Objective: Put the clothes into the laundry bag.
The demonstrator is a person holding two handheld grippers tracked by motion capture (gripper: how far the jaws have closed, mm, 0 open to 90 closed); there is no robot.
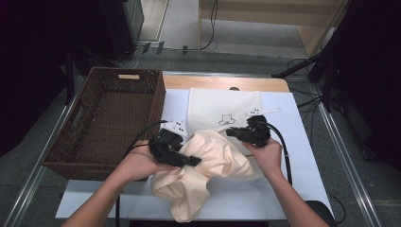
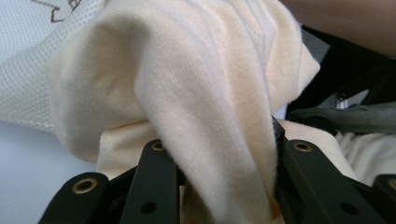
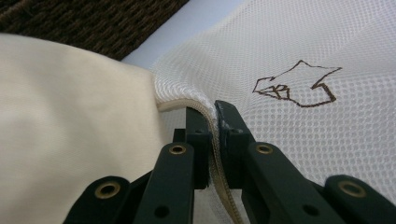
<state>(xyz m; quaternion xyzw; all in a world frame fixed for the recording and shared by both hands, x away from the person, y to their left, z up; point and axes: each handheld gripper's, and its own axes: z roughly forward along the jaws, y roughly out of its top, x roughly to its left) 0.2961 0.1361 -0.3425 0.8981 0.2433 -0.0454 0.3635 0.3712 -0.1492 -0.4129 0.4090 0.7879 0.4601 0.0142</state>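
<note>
Tabletop point(image 1: 293, 156) under white sheet, grey floor around. Wicker basket point(image 1: 108, 123) at 9 o'clock. White mesh bag point(image 1: 222, 106) flat at centre, cream garment point(image 1: 208, 170) bunched at its 6 o'clock edge. Left tongs point(image 1: 191, 161) clamped on garment fold, forearm from 7 o'clock. Right tongs point(image 1: 231, 132) pinching bag's edge, closed, wrist from 5 o'clock.

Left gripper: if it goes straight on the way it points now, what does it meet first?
The left gripper already holds the cream cloth; beyond that, probably the white mesh bag, though depth is unclear.
</note>
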